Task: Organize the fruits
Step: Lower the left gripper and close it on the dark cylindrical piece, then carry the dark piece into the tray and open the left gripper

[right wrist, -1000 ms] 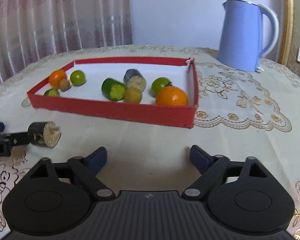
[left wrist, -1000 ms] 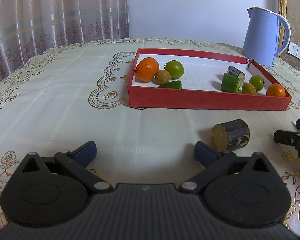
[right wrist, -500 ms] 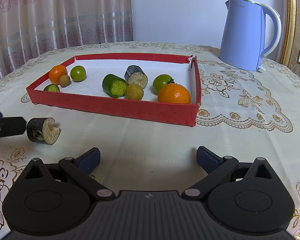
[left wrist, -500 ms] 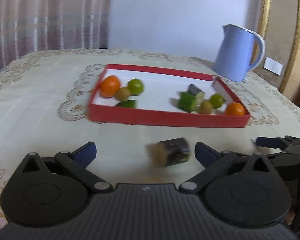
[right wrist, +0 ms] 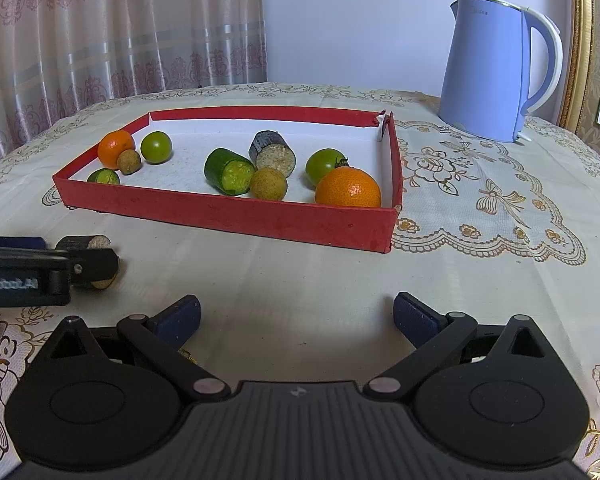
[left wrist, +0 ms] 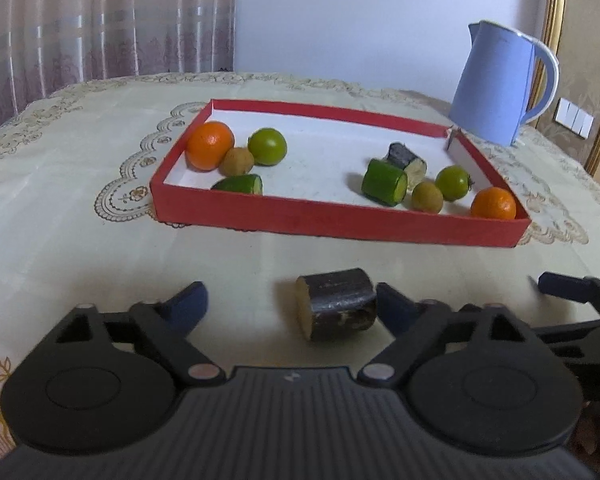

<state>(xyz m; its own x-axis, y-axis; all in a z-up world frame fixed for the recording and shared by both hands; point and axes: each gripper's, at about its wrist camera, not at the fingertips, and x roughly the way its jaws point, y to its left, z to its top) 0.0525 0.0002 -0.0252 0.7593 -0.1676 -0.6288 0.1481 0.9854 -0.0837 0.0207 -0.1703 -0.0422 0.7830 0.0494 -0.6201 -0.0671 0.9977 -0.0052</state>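
Red tray (right wrist: pixel 236 216); blue kettle (right wrist: pixel 488 72); cream tablecloth (right wrist: pixel 480 248), gold floral pattern; pink patterned curtain (right wrist: pixel 100 40); orange (right wrist: pixel 348 188), green fruits.

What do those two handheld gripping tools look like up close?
Each is matte black plastic. The left gripper and the right gripper have a ribbed central body, two round discs, angled link arms with silver pivot pins, and dark blue fingertips. From the right wrist view, white mirrored lettering shows on the left one's side. No cables or sleeves are visible.
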